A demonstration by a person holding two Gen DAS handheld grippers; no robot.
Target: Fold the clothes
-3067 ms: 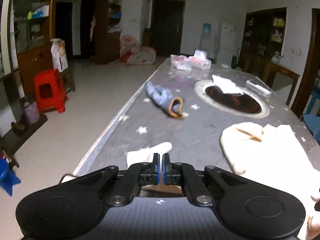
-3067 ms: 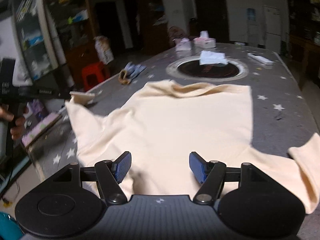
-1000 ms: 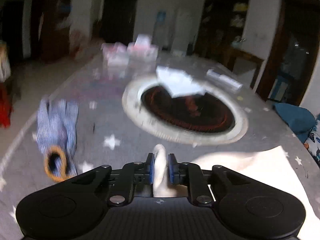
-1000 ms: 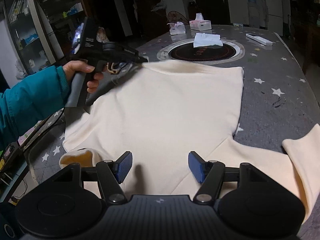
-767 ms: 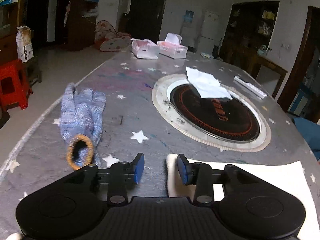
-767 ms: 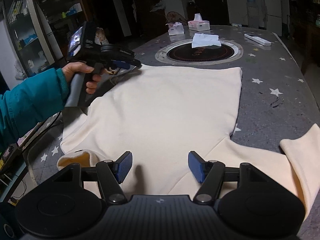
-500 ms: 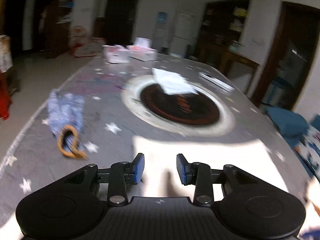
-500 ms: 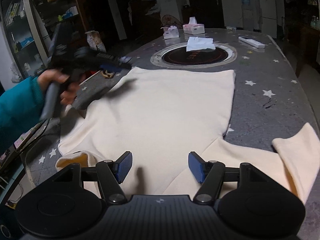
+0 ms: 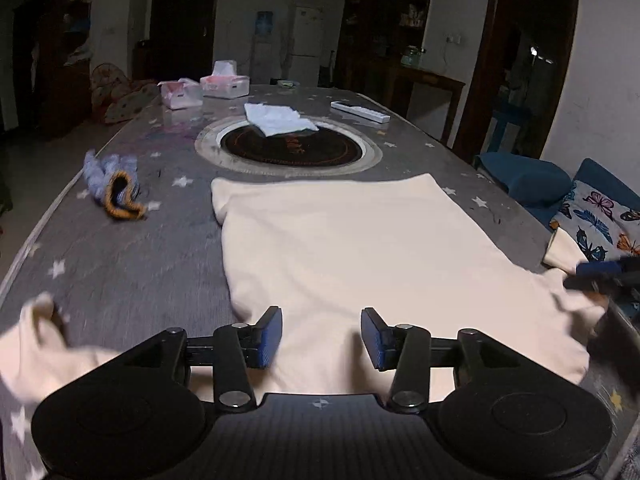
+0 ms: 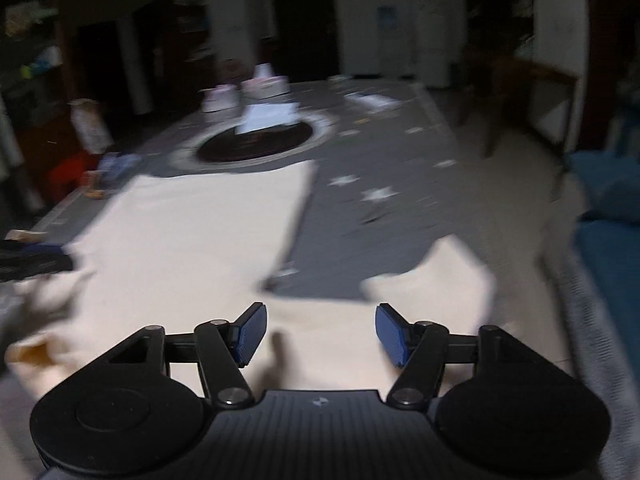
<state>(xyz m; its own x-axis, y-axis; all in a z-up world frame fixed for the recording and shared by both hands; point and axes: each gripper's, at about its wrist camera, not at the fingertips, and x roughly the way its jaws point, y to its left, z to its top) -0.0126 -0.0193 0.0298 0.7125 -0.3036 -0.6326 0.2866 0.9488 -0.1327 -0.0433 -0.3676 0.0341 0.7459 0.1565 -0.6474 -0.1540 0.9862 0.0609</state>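
A cream long-sleeved top lies flat on the grey star-patterned table, hem towards the round hotplate. My left gripper is open and empty just above the top's near edge. One sleeve trails at the near left. My right gripper is open and empty over the top near its right armpit, with the right sleeve just ahead. The right wrist view is blurred. The right gripper's fingertips show at the left wrist view's right edge.
A blue knitted glove lies left of the top. A round black hotplate with a white cloth sits mid-table. Tissue boxes and a remote lie at the far end. A blue sofa stands right.
My left gripper carried the left side of the top inward, opened and let go, then drew back to the near edge. My right gripper stayed open and swung right.
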